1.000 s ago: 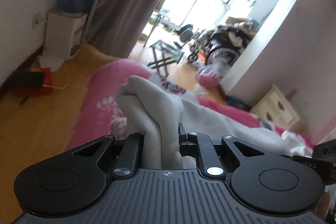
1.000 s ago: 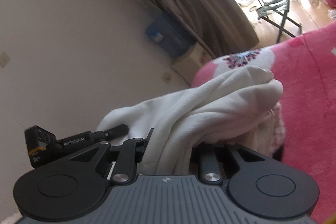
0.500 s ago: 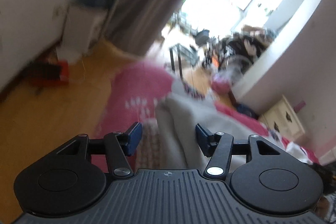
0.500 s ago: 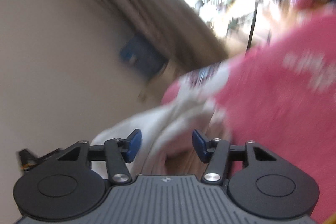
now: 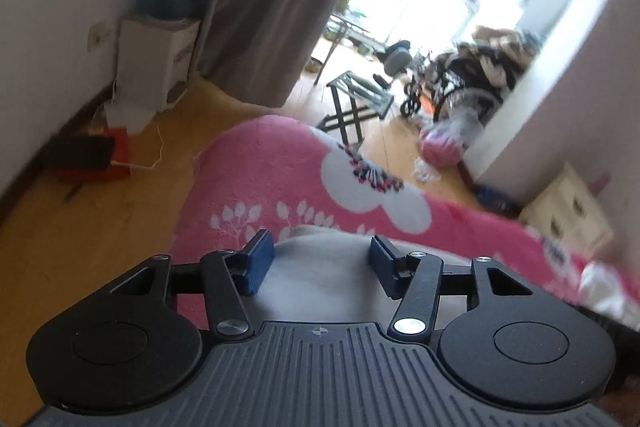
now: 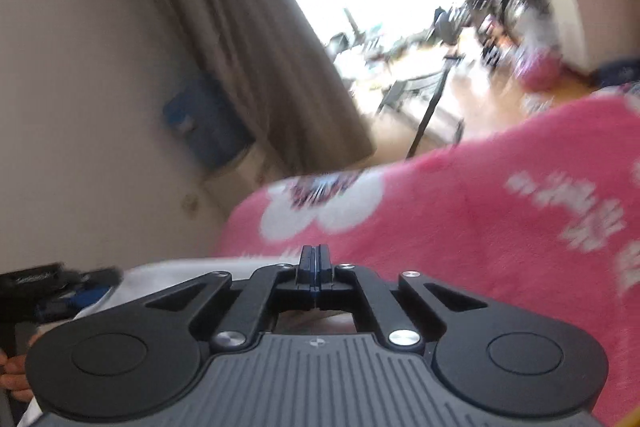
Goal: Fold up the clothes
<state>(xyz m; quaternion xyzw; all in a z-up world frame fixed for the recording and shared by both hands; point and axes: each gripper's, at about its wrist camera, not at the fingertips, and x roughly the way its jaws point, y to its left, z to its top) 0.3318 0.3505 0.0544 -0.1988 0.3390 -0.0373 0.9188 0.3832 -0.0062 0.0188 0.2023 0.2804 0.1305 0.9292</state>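
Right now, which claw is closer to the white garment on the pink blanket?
Left. The left claw hangs open just above the white garment, jaws closing either side of it. The right claw is shut empty over the pink blanket, the garment behind it.

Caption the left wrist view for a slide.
Left gripper closing, unclamped, above white garment on pink floral blanket.

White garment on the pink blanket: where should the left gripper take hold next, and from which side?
Probably the far rounded edge of the white garment, where it ends against the pink blanket. The cloth lies flat and low there, so the left gripper, jaws apart and closing slightly, should come from above and pinch that edge. The right gripper is shut, empty.
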